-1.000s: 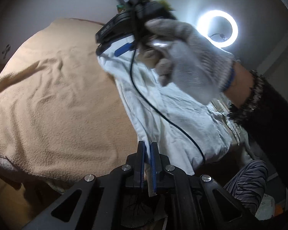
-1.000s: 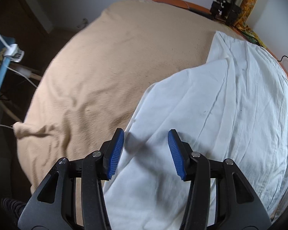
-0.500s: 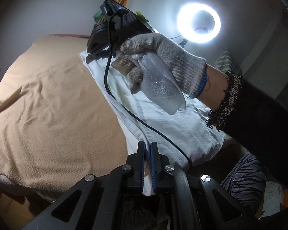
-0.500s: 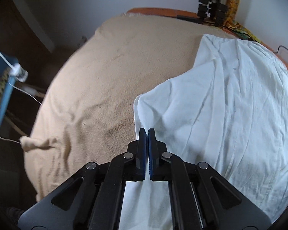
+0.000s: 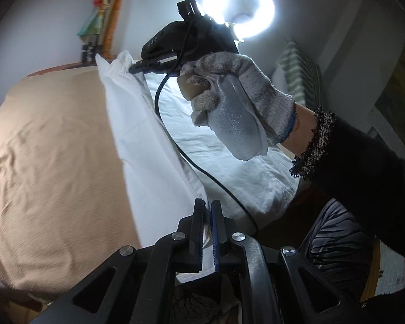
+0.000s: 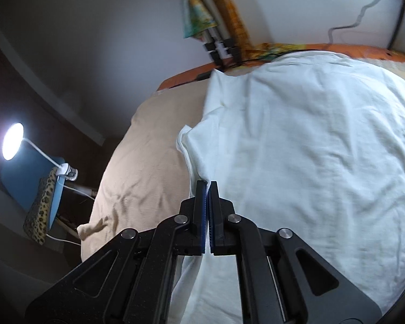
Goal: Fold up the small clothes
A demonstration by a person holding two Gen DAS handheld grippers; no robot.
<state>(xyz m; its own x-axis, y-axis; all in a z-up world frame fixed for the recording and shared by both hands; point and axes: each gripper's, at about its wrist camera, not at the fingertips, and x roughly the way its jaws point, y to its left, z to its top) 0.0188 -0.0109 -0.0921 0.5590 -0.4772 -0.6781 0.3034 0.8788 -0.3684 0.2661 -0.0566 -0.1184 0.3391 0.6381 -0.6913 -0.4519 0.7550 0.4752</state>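
Both tools, left tool [image 5: 207, 210] and right tool [image 6: 207, 191], each pinching the white garment's [image 6: 310, 148] edge above the beige blanket [image 5: 54, 148].

Glaring ring light [image 5: 239, 13], fisheye-dark corners, blur.

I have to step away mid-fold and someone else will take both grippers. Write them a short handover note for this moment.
Left gripper: shut on the near edge of the white garment.
Right gripper: shut on the same garment's edge, farther along; it shows in the left view in a gloved hand.
Garment: one side lifted between both grips, the rest lying on the tan blanket.
Done: both grips taken.
Left: carry the lifted edge across, lay it flat, finish the fold.
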